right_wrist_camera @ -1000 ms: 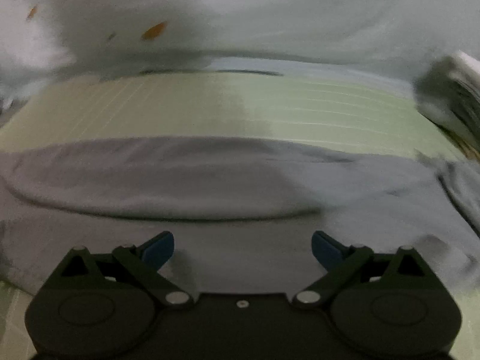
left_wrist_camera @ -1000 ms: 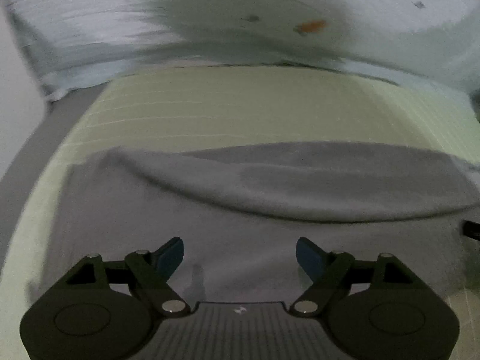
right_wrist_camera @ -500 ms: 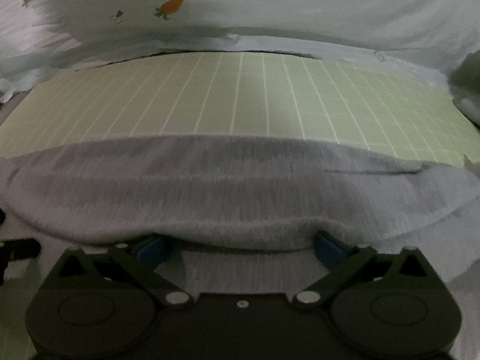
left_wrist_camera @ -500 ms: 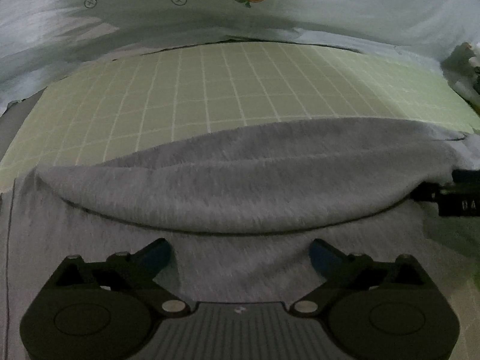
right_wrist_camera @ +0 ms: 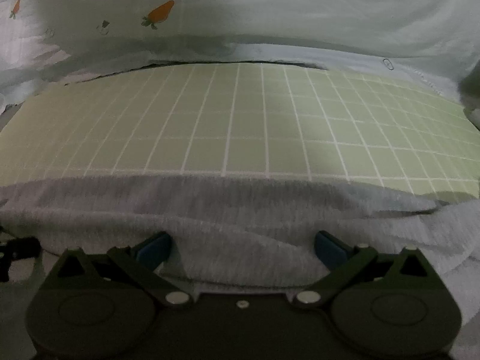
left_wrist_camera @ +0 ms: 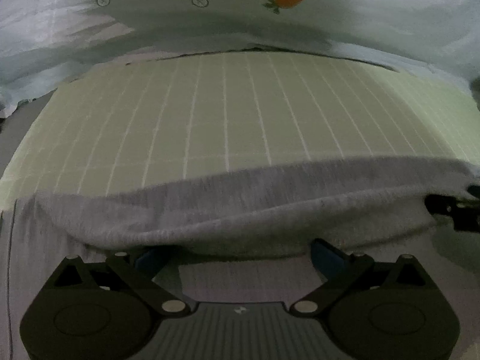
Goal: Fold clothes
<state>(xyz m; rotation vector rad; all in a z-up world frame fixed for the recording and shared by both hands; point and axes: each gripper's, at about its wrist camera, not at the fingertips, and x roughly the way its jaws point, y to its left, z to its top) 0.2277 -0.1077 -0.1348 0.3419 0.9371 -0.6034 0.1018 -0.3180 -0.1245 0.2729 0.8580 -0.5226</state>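
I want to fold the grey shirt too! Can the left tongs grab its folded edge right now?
Probably yes. The left tongs are open, and the folded edge of the grey shirt lies right at their tips with nothing in between. They would likely only need to close.

no readable text; only carrot prints on the sheet (left_wrist_camera: 360, 15)
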